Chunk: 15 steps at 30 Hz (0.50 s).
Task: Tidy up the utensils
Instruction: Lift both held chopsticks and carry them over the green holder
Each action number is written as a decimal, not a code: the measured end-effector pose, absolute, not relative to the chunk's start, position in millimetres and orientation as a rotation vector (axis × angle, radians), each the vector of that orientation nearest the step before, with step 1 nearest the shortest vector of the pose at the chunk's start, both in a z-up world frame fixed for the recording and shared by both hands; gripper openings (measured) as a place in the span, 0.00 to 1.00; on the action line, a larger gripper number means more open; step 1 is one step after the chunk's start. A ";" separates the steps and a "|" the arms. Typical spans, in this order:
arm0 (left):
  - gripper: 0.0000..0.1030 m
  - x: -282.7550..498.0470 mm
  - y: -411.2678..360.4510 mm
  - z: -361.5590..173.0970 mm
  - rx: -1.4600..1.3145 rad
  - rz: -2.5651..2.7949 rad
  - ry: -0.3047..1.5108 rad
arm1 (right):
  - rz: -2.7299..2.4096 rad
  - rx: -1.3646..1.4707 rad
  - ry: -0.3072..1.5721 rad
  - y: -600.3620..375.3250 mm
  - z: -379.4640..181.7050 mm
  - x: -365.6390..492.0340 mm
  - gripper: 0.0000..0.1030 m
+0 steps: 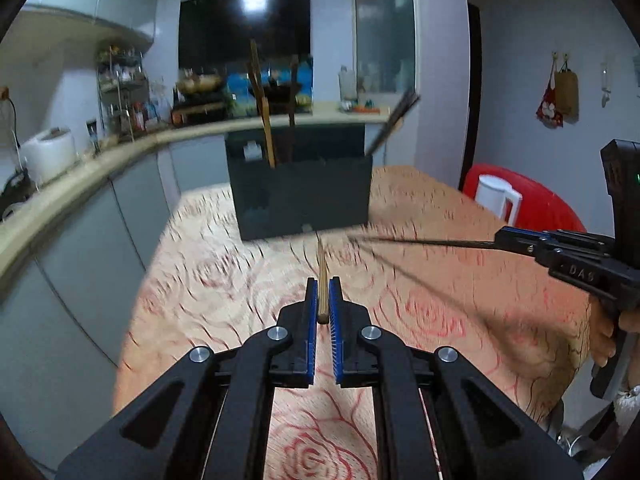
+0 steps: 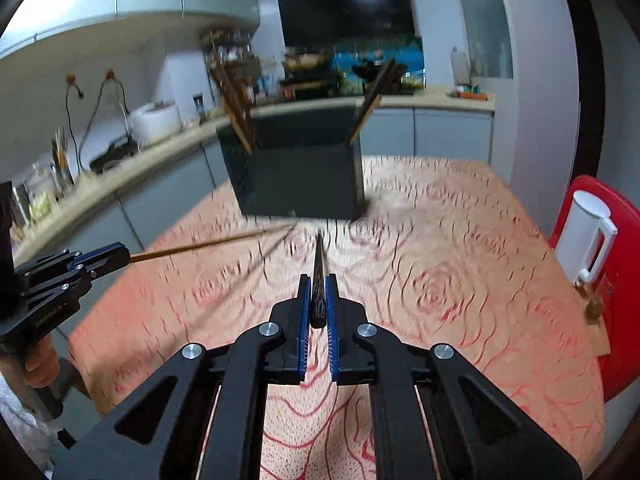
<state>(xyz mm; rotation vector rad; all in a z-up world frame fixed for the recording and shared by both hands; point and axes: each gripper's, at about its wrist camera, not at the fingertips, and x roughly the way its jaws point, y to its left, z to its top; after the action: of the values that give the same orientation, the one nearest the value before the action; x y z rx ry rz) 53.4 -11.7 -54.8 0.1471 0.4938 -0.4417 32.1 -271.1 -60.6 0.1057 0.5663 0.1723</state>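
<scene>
Wooden chopstick (image 1: 322, 280) was clamped in my left gripper (image 1: 323, 296), dark chopstick (image 2: 319, 280) in my right gripper (image 2: 319, 300), both tips aimed at the black holder (image 1: 304, 196).

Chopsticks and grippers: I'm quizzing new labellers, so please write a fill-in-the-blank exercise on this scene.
1. The left gripper is shut on a ____ chopstick.
2. The right gripper is shut on a ____ chopstick.
3. The box with chopsticks stands on the ____.

Missing: light wooden; dark; table
</scene>
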 end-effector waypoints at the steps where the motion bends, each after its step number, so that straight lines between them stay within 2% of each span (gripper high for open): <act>1: 0.06 53.1 -10.5 -48.4 0.149 -0.438 0.479 | 0.175 0.112 0.542 -273.2 -51.7 30.2 0.08; 8: 0.06 58.2 -0.9 -2.5 0.119 -0.421 0.391 | 0.183 0.099 0.428 -276.5 -10.6 27.3 0.08; 15: 0.06 70.2 3.4 18.2 0.107 -0.397 0.370 | 0.199 0.097 0.397 -275.1 9.1 38.1 0.08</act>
<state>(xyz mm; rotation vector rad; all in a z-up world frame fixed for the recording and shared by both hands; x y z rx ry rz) 70.2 3.4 18.2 0.1068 0.3705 -0.3973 38.1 -275.1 9.1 0.0972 0.3970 0.1994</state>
